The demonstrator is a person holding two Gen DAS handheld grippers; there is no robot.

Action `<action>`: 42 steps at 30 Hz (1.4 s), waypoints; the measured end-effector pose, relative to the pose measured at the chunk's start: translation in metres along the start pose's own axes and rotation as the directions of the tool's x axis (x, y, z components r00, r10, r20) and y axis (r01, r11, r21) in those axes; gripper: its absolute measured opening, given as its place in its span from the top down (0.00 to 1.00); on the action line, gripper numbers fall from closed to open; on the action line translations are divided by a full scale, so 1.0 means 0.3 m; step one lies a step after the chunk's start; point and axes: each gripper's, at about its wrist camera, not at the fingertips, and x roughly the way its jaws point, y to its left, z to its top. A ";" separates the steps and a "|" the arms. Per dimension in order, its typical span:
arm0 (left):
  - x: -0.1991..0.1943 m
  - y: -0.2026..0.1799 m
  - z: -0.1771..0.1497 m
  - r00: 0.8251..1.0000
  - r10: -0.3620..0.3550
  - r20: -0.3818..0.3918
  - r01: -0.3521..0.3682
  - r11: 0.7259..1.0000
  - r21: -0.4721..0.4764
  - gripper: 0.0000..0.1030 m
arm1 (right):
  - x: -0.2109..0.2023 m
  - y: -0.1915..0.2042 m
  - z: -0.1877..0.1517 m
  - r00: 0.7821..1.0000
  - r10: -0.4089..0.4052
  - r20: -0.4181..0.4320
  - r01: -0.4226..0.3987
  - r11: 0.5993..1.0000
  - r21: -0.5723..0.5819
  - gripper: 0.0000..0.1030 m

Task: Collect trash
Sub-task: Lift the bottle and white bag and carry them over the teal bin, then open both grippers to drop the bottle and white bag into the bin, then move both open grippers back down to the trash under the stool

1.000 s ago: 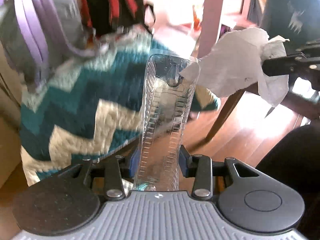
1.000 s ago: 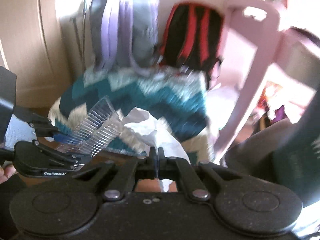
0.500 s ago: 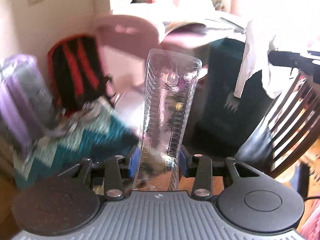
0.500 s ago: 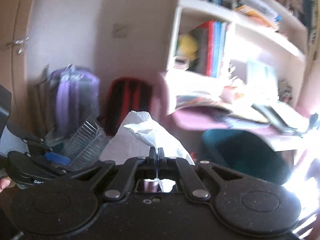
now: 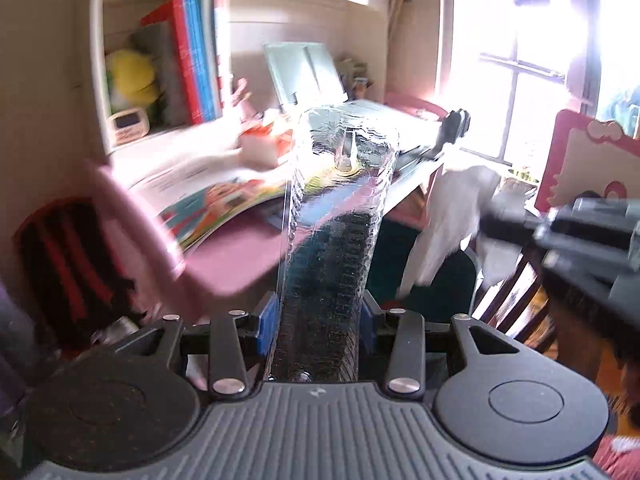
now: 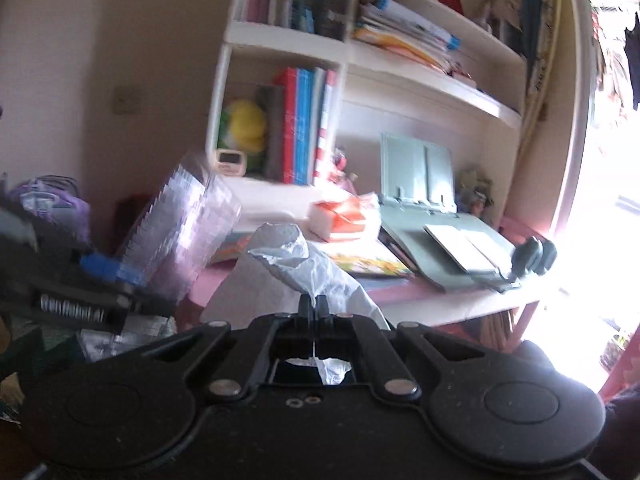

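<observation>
My left gripper (image 5: 318, 320) is shut on a clear ridged plastic container (image 5: 336, 232), which stands upright between the blue pads. My right gripper (image 6: 314, 306) is shut on a crumpled white tissue (image 6: 304, 268). In the left wrist view the tissue (image 5: 448, 208) hangs from the right gripper's black fingers (image 5: 516, 220) at the right. In the right wrist view the container (image 6: 180, 236) and the left gripper (image 6: 108, 268) show at the left, blurred. Both are held in the air in front of a pink desk (image 6: 400, 296).
The desk carries an open picture book (image 5: 224, 204), a grey-green book stand (image 6: 424, 184) and an orange-white box (image 6: 340, 216). White shelves (image 6: 288, 40) with books stand above. A wooden chair (image 5: 508, 300), a dark teal chair (image 5: 436, 280), backpacks (image 5: 64, 256) and a bright window (image 5: 520, 60) surround.
Both grippers swung upward and to the right with their loads. The view went from the chevron blanket and backpacks near the floor to the desk, shelves and window.
</observation>
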 end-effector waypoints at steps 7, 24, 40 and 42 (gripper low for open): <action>0.225 -0.094 0.114 1.000 -0.010 -0.008 0.010 1.000 -0.002 0.60 | 0.117 -0.097 -0.059 0.997 -0.016 -0.073 0.017 1.000 0.010 1.00; 0.592 -0.149 -0.007 0.980 -0.022 -0.198 0.027 0.999 0.027 0.58 | 0.349 -0.107 -0.200 0.959 0.025 -0.281 -0.037 0.999 -0.037 0.86; 0.510 -0.110 -0.031 0.984 -0.036 -0.172 0.036 0.999 -0.005 0.34 | 0.269 -0.097 -0.160 0.965 0.013 -0.264 -0.013 1.000 0.004 0.53; 0.468 -0.100 -0.031 0.987 -0.037 -0.159 0.037 0.999 -0.004 0.32 | 0.239 -0.089 -0.144 0.968 0.019 -0.249 -0.017 1.000 0.009 0.52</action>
